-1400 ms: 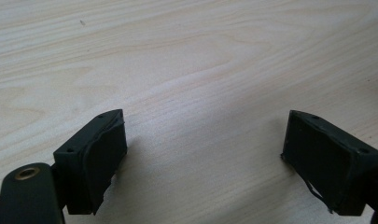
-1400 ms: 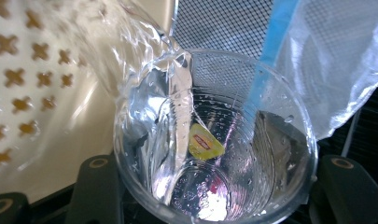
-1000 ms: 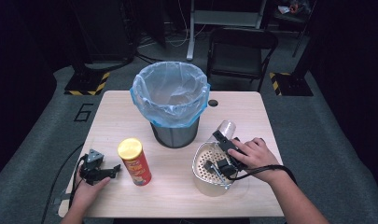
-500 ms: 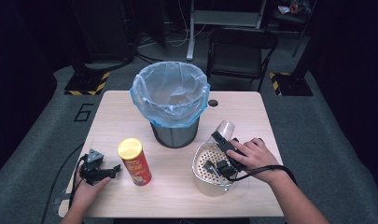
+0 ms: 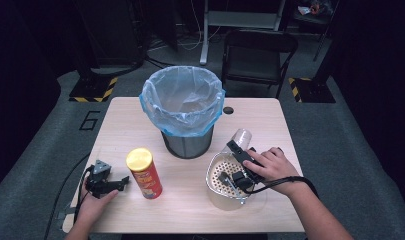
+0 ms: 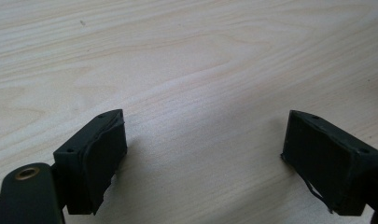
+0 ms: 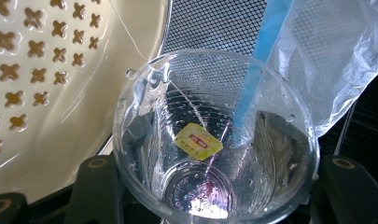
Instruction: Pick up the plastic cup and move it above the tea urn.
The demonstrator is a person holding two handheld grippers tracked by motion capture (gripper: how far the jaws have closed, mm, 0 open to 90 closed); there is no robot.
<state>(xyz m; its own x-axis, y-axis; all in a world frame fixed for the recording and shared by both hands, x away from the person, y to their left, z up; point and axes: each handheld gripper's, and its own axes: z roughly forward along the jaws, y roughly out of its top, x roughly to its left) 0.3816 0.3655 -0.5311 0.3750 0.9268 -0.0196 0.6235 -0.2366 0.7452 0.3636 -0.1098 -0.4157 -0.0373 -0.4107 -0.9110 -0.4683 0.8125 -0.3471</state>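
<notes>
Inside the right claw's (image 7: 214, 196) clenched grip, a wet clear cup (image 7: 214, 140) holding 1 yellow tag (image 7: 199, 138); left claw (image 6: 214, 158) released.

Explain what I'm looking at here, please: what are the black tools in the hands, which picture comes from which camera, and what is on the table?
No robot here: a person sits at a wooden table and holds a hand-operated two-jaw gripper in each hand. The wide picture comes from a fixed camera above the person, looking forward and down. The other two come from small cameras riding on the grippers, looking along their black jaws.

On the table stand a mesh bin lined with a blue plastic bag, a red chip can with a yellow lid and a cream perforated basket.

The left gripper rests open near the table's edge, its jaws wide apart over bare wood. The right gripper is closed on a clear plastic cup, held between basket and bin. The cup is wet inside and holds a small yellow tag on a string.
</notes>
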